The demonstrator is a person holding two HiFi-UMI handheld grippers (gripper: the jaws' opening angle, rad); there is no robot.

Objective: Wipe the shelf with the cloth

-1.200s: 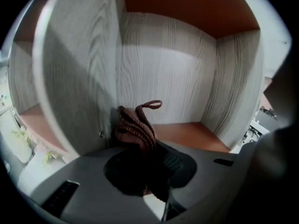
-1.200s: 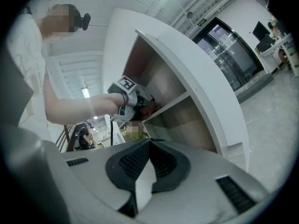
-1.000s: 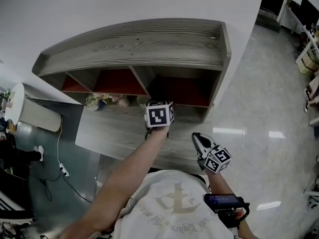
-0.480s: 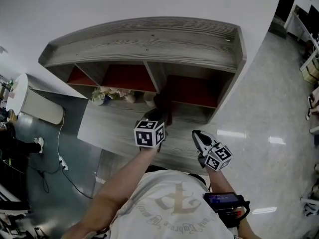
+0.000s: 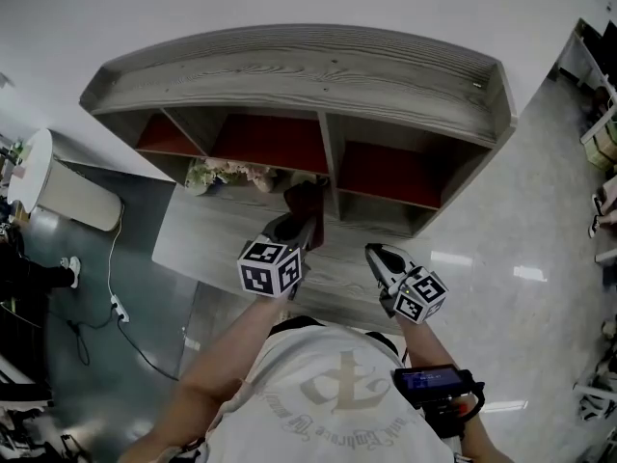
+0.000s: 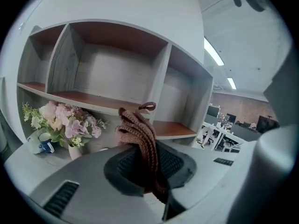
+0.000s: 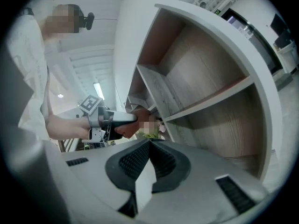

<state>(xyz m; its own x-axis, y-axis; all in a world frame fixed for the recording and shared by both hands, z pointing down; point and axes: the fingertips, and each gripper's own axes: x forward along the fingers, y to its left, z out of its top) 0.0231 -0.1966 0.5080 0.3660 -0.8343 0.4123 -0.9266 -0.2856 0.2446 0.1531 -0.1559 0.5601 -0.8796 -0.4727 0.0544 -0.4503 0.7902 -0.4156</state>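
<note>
Three open-fronted compartments in the shelf (image 5: 289, 75), all free to enter from the front. Walled apart by upright dividers (image 6: 159, 85), so each bay reachable only head-on. Below, on the surface (image 5: 217, 249), flowers (image 6: 65, 122) in a vase and a small cup (image 6: 38, 143) crowding the left end under the shelf board. Bare surface to the right of them. Left tongs (image 5: 301, 222), clamped on the cloth (image 5: 307, 201), in the way just before the right-hand divider.
</note>
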